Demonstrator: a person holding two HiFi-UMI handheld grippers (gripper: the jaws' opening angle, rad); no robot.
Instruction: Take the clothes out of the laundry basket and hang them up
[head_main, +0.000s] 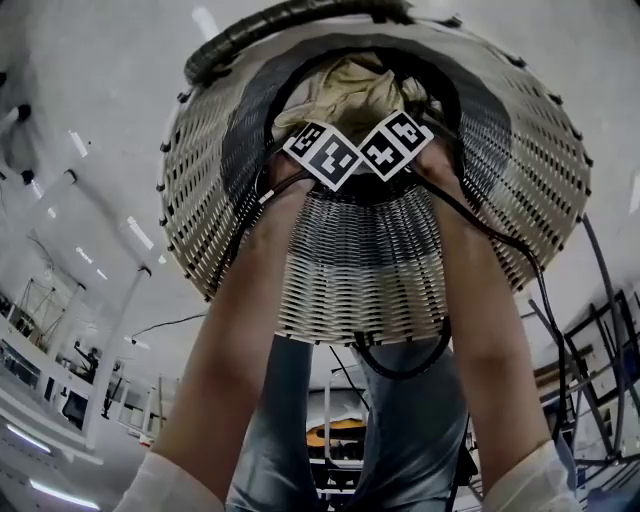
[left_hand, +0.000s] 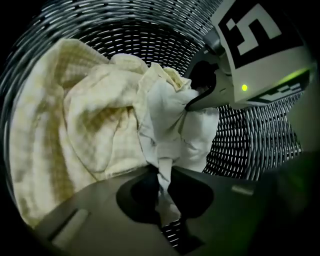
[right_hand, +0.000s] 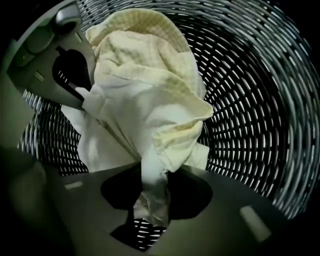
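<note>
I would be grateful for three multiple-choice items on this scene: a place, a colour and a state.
1. Where are the left tool and the right tool?
A. Inside the basket
B. On a shelf
C. On the floor

2. What colour is the checked part of the cloth?
A. Red
B. Pale yellow
C. Black

3. How does the left tool stand?
A. Open, empty
B. Open round a hanger
C. Shut on the cloth

Answers: 1 A, woven walls surround both; 2 B, yellow checks show in the left gripper view; 3 C, a white fold is pinched between its jaws.
</note>
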